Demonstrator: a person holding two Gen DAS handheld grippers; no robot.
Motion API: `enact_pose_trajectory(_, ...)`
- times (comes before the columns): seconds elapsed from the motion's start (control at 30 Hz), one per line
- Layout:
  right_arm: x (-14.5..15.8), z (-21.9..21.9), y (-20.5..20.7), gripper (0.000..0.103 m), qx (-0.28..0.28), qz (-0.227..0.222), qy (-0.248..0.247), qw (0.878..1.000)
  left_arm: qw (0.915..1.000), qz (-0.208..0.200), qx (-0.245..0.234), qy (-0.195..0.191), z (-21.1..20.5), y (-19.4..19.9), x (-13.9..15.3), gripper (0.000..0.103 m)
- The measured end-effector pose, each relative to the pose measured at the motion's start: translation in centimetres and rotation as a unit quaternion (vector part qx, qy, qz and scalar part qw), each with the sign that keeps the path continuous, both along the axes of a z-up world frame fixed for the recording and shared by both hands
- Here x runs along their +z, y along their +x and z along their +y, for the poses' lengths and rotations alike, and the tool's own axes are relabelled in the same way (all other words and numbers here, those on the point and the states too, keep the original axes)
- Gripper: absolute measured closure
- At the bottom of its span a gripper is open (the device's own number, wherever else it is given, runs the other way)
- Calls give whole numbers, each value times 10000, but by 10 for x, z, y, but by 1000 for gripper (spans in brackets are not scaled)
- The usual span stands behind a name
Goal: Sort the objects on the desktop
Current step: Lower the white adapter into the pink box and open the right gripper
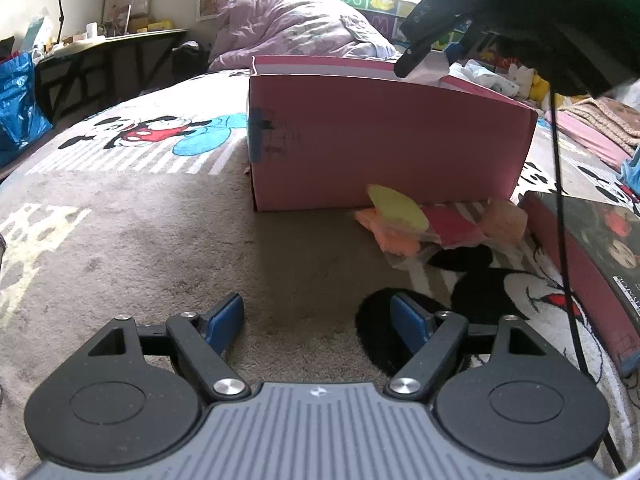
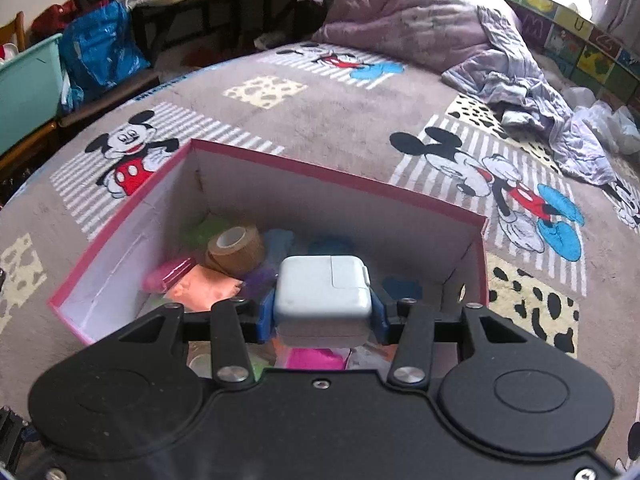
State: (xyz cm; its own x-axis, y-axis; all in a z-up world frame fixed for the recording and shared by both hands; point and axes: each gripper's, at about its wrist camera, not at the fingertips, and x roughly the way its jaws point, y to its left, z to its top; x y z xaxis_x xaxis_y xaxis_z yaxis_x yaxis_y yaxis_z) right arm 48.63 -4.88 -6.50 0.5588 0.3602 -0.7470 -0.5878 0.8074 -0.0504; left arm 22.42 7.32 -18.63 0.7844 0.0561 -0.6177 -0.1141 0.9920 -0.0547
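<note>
My right claw [image 2: 323,314] squeezes the white charger [image 2: 324,292] right above the open pink box [image 2: 132,216], so it goes straight down. My left claw [image 1: 318,322] waits apart, empty, near the bed.

Left gripper [image 1: 318,324]: black linkage arms, 2 blue finger pads [image 1: 226,320], silver pivot screws, grey ribbed housing with small white logo. Right gripper [image 2: 324,314]: black body, blue pads, silver screws. Thin black cable [image 1: 562,216].
</note>
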Motion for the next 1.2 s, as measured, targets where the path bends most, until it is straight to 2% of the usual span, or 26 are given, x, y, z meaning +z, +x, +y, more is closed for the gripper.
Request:
enact_pose_trajectory(0.37,-11,12,30,60,-236,230,-192,9993,10000,12,-20,-44,2,2,-1,23)
enact_pose_trajectory(0.6,-1,-5,10,58,-228,144,40,9996,10000,31,-42,15,0,2,-2,23)
enact_pose_trajectory(0.9,12,-41,-31,19,-642,45,493,9967,9999,21,-14,116,-4,2,-3,23)
enact_pose_trajectory(1.07,21,-52,-55,12,-892,-93,455,9949,10000,-35,-13,59,-5,-1,0,23)
enact_pose_trajectory(1.2,28,-62,-74,12,-1087,-229,446,9928,10000,-66,-33,-16,-6,-4,1,23)
